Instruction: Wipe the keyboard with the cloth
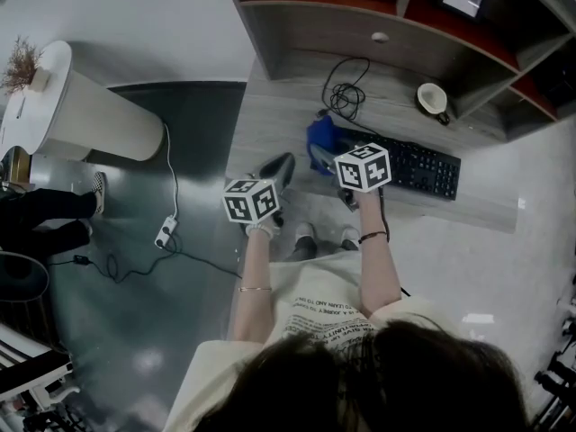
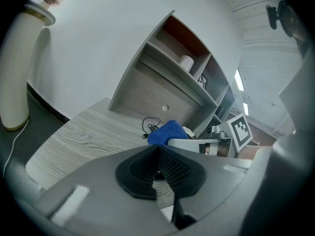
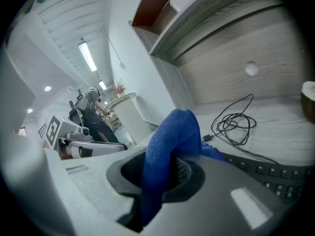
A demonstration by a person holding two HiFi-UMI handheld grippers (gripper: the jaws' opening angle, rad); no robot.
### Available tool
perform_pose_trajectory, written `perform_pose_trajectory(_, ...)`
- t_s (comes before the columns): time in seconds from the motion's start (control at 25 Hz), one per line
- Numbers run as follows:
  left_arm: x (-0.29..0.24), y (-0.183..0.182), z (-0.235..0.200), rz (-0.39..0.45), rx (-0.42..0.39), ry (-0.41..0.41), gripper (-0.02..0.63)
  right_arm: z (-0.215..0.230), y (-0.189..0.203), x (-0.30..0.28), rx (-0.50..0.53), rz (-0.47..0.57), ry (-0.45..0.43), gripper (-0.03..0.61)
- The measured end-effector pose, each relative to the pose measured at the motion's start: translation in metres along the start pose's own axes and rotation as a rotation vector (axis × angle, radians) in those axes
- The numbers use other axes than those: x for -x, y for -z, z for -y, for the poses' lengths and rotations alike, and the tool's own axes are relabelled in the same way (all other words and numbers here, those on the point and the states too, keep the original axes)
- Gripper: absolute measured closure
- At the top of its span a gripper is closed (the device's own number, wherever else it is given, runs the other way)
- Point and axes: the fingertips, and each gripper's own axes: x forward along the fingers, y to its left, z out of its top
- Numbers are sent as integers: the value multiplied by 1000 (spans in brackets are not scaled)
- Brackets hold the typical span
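A black keyboard (image 1: 418, 167) lies on the wood-grain desk (image 1: 270, 124), right of centre. My right gripper (image 1: 326, 156) hovers at the keyboard's left end, shut on a blue cloth (image 1: 320, 140). In the right gripper view the cloth (image 3: 170, 136) bulges up out of the jaws of the right gripper (image 3: 170, 161), and the keyboard's keys (image 3: 268, 173) show just beyond. My left gripper (image 1: 277, 167) is over the desk's left part, apart from the keyboard. In its own view the left gripper (image 2: 157, 149) has its jaws together with nothing between them, and the cloth (image 2: 166, 132) shows ahead.
A coiled black cable (image 1: 346, 93) and a white cup (image 1: 433, 99) lie behind the keyboard, under a shelf unit (image 1: 378, 25). On the floor at left stand a white cylinder (image 1: 81, 115) and a power strip (image 1: 166, 232). A person's legs (image 1: 45, 210) are at far left.
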Motion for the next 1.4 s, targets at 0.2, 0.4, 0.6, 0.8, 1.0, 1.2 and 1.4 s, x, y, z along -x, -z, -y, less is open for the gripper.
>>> perform_pose_trajectory(0.2,3,-2,-4,-6,-15,19,612,-4,0,-3,-9,14,13,520)
perform_pose_trajectory(0.4,5,-3,-7,-12,-35,36,612,-10,0,-5,-15,31,19,520)
perform_pose_trajectory(0.6,10,-7,-10,-7,-60,56,612,-19,-5,-4,-10,67,13,520)
perform_pose_trajectory(0.8,17,-13,-13,8,-99,68,612,-27,-12,3,-1,114,25,520)
perform_pose_trajectory(1.0,24,-23,-12,50,-158,54,612,-36,-25,16,15,202,17,520)
perform_pose_trajectory(1.2,32,-41,-2,119,-200,40,612,-51,-46,34,83,293,-29,520)
perform_pose_trajectory(1.4,40,-69,18,204,-239,43,612,-65,-74,53,153,373,-85,520)
